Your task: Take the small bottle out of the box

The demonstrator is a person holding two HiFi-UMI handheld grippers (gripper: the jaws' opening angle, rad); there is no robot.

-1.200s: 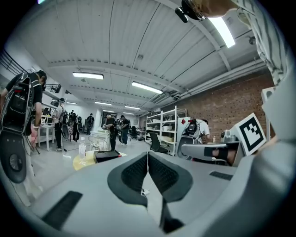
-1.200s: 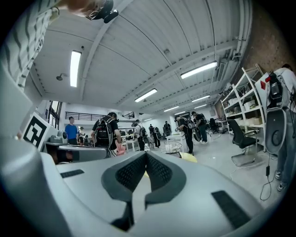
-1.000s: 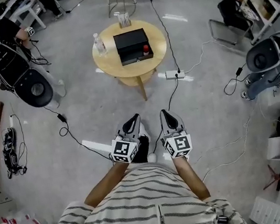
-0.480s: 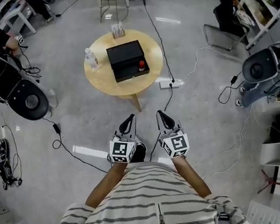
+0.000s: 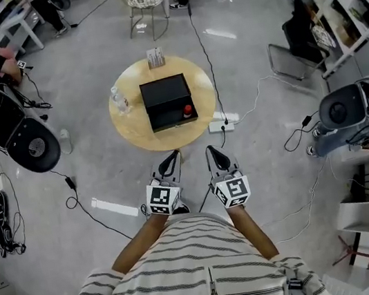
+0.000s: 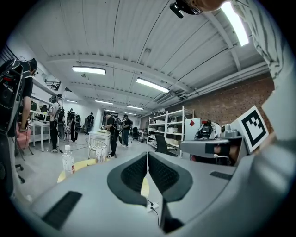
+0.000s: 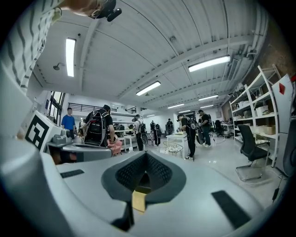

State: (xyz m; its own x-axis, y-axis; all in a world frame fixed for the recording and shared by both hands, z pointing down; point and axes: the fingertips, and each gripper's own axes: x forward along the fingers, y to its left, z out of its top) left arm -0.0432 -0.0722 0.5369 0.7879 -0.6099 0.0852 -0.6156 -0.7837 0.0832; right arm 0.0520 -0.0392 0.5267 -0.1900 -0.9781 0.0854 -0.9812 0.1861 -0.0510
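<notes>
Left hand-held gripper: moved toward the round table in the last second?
Yes. The left hand-held gripper has come forward; the floor gap to the round table is smaller.

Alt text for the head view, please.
A person holds the left gripper and right gripper, both shut, toward a round table ahead. On it: an open black box with a small bottle inside, a water bottle beside it.

The round table (image 5: 132,127) looks like pale wood with a smooth finish, and the box (image 5: 164,90) is matt black. The grey floor (image 5: 86,61) is glossy. The left gripper (image 6: 147,155) has a smooth matt grey plastic shell and rough, dimpled black pads (image 6: 134,173). The shirt (image 5: 189,261) is striped cloth.
</notes>
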